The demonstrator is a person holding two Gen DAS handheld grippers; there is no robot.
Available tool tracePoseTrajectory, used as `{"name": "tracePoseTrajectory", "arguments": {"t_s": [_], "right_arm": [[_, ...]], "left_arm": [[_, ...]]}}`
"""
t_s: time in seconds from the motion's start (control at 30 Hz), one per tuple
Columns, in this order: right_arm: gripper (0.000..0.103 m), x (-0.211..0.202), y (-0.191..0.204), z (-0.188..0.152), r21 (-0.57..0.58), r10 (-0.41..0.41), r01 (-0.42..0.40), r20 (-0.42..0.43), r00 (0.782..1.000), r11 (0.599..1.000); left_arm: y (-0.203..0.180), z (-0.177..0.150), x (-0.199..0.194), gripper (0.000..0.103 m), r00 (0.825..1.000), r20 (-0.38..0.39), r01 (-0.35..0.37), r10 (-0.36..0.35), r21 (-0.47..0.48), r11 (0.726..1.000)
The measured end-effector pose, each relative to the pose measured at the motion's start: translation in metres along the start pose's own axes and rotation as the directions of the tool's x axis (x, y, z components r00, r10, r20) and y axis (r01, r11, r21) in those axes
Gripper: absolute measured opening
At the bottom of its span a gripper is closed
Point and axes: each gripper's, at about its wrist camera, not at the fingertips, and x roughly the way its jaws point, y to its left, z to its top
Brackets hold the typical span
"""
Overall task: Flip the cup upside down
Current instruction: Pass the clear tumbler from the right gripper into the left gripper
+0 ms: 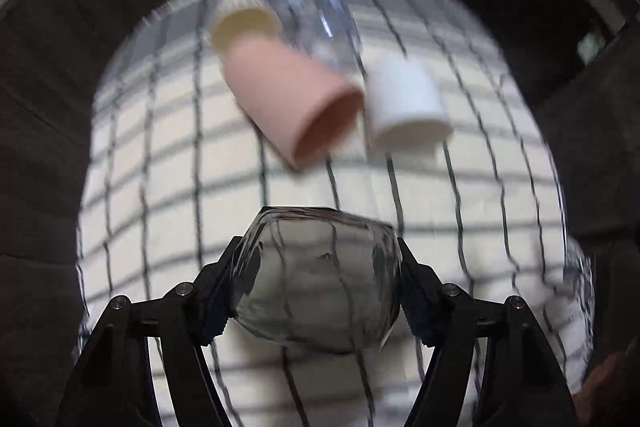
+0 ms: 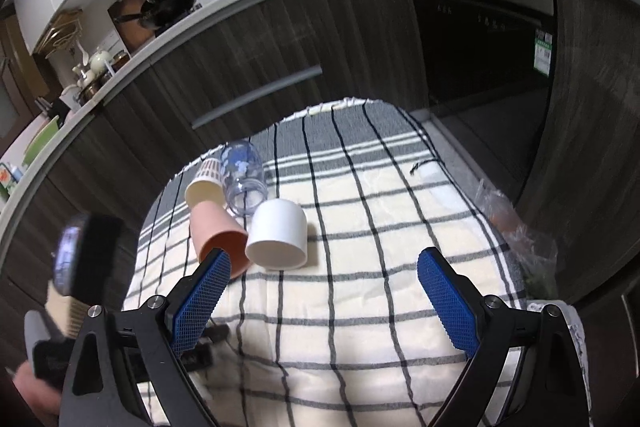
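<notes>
— Cup first: where is it, from the left wrist view?

— The clear glass cup (image 1: pixel 320 279) sits clamped between the left gripper (image 1: pixel 318 287) fingers, which press its sides, above the checked cloth (image 1: pixel 160 167). The picture is smeared, so I can't tell which way its mouth faces. Further off on the cloth lie a pink cup (image 1: pixel 292 99) and a white cup (image 1: pixel 404 103), both on their sides, just beside each other; behind them a yellowish cup (image 1: pixel 244 27) and a clear bottle (image 1: pixel 320 23), blurred.

— And the right wrist view?

— The right gripper (image 2: pixel 324 303) is spread wide, its blue pads (image 2: pixel 448 303) holding nothing, hovering over the cloth. The left pad overlaps the pink cup's rim in the picture; whether it touches, I can't say. The white cup lies near the middle, mouth toward the camera. Dark cabinets (image 2: pixel 240 47) stand behind.
</notes>
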Motion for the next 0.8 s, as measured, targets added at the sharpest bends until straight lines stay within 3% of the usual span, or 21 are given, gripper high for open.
{"name": "tracePoseTrajectory", "arguments": {"t_s": [0.13,0.2,0.57,0.8], "right_arm": [[0.095,-0.003,0.005,-0.006,-0.014,-0.011,0.011,0.026,1.0,1.0],[0.095,-0.001,0.008,-0.009,-0.021,-0.012,0.012,0.022,1.0,1.0],[0.095,0.011,0.026,-0.027,-0.102,-0.03,0.029,-0.008,1.0,0.994],[0.095,0.017,0.026,-0.032,-0.107,-0.044,0.04,-0.036,0.998,0.993]], "left_arm": [[0.036,0.013,-0.019,0.069,0.988,0.156,0.023,-0.013,-0.06,0.998],[0.039,0.022,-0.017,0.069,0.983,0.184,0.013,0.002,-0.08,0.997],[0.058,0.002,-0.003,0.069,0.982,0.183,-0.016,0.043,-0.148,0.989],[0.048,0.008,0.004,0.069,0.981,0.179,-0.058,0.076,-0.104,0.993]]}}
